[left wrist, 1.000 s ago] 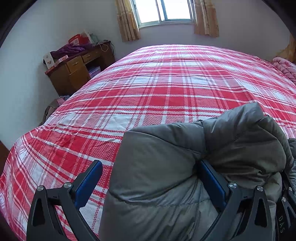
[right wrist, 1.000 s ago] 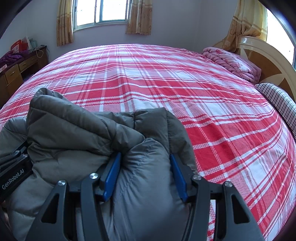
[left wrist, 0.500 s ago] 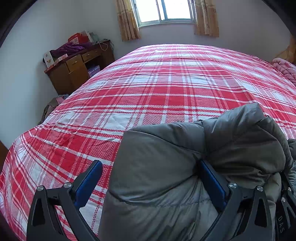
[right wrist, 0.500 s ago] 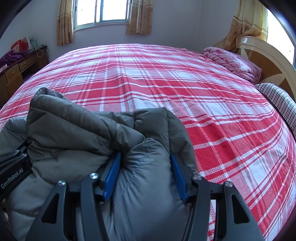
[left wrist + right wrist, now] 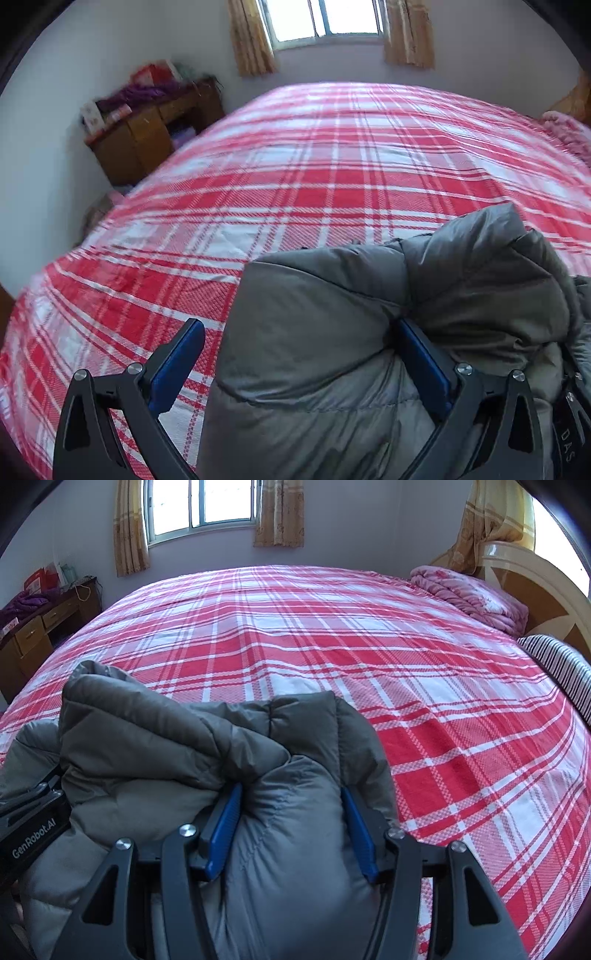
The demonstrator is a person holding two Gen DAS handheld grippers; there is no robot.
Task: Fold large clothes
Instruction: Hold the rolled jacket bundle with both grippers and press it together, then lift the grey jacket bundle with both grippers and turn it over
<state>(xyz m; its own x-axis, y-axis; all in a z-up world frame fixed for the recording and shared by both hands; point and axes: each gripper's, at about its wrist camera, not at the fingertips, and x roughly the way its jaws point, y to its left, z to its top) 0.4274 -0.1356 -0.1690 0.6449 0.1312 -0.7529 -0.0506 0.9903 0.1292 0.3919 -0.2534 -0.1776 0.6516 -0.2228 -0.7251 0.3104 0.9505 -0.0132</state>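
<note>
Bedspread served as the landmark: one grey puffer jacket lay bunched at its near edge, with both grippers in it. Little had changed over the last second beyond a small shift in the left wrist view, now blurred; the jacket kept its bunched shape, so the fold probably had not advanced. One left gripper stood wide apart, its outer pad clear of the cloth over the bedspread. One right gripper pinched a thick roll of jacket between both pads. At the bedspread's far end lay one pink quilt.
</note>
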